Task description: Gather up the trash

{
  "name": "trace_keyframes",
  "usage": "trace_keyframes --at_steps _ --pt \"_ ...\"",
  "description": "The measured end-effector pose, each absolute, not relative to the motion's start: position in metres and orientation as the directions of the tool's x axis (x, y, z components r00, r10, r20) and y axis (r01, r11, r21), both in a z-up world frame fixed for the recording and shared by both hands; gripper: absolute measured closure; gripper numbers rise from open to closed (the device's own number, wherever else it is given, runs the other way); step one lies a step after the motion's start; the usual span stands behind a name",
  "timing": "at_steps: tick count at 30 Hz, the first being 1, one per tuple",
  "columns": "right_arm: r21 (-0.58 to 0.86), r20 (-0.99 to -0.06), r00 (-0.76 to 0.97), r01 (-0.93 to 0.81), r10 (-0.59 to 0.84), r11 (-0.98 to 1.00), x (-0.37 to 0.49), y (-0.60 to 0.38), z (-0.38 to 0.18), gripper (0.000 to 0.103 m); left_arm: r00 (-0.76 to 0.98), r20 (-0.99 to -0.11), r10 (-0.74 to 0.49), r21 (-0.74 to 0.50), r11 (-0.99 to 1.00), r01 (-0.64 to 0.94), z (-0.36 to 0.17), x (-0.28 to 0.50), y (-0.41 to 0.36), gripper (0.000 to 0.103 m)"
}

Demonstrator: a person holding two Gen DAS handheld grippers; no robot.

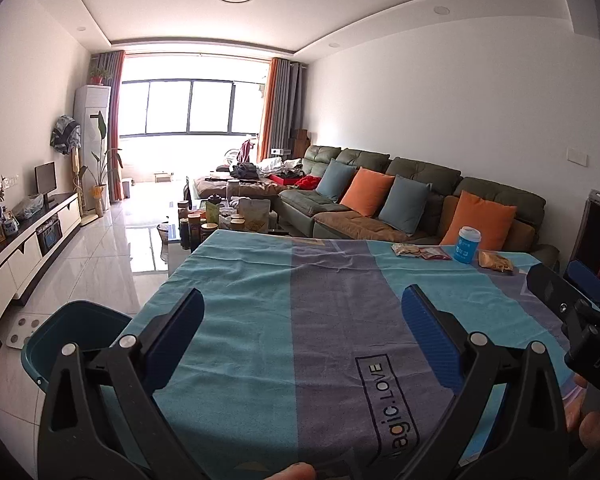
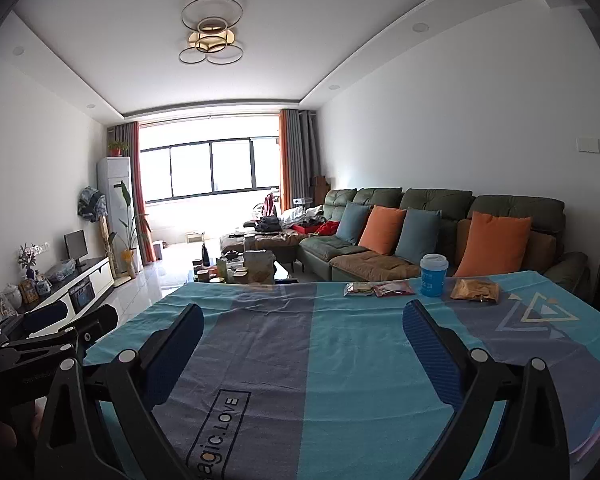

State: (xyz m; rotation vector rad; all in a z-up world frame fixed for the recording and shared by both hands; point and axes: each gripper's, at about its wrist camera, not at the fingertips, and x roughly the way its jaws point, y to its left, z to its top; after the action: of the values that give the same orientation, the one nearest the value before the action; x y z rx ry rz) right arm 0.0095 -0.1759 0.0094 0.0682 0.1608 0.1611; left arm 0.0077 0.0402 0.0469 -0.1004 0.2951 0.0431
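Living-room table under a striped cloth (image 2: 340, 360): blue cup (image 2: 433, 276) at far edge, clear packet (image 2: 358, 289) and red packet (image 2: 394, 289) left of it, brown wrapper (image 2: 475, 291) right; left gripper (image 1: 300, 320) and right gripper (image 2: 302, 332) both spread, empty, near edge, presumably poised to reach; teal bin (image 1: 76, 340) floor-side, likely for trash.

Matt woven tablecloth (image 1: 260, 280), glossy floor tiles (image 1: 100, 252), crinkly plastic wrappers (image 2: 392, 289)
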Motion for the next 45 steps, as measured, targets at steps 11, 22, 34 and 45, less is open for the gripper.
trace_keyframes --at_steps 11,22,34,45 --pt "0.063 -0.116 0.988 -0.098 0.105 0.993 -0.001 -0.176 0.005 0.007 0.977 -0.212 0.023 -0.085 0.996 -0.042 0.046 -0.008 0.039 0.006" --pt "0.035 -0.113 0.988 -0.101 0.104 0.994 -0.001 -0.168 0.002 0.007 0.973 -0.229 0.028 -0.113 0.992 -0.056 0.038 -0.002 0.049 0.006" --pt "0.036 -0.137 0.985 -0.098 0.102 0.995 0.007 -0.17 -0.003 0.007 0.966 -0.26 0.016 -0.081 0.996 -0.038 0.035 0.007 0.038 0.006" --pt "0.025 -0.137 0.986 -0.097 0.1 0.995 0.005 -0.168 -0.004 0.007 0.963 -0.268 0.03 -0.066 0.997 -0.049 0.033 0.007 0.036 0.006"
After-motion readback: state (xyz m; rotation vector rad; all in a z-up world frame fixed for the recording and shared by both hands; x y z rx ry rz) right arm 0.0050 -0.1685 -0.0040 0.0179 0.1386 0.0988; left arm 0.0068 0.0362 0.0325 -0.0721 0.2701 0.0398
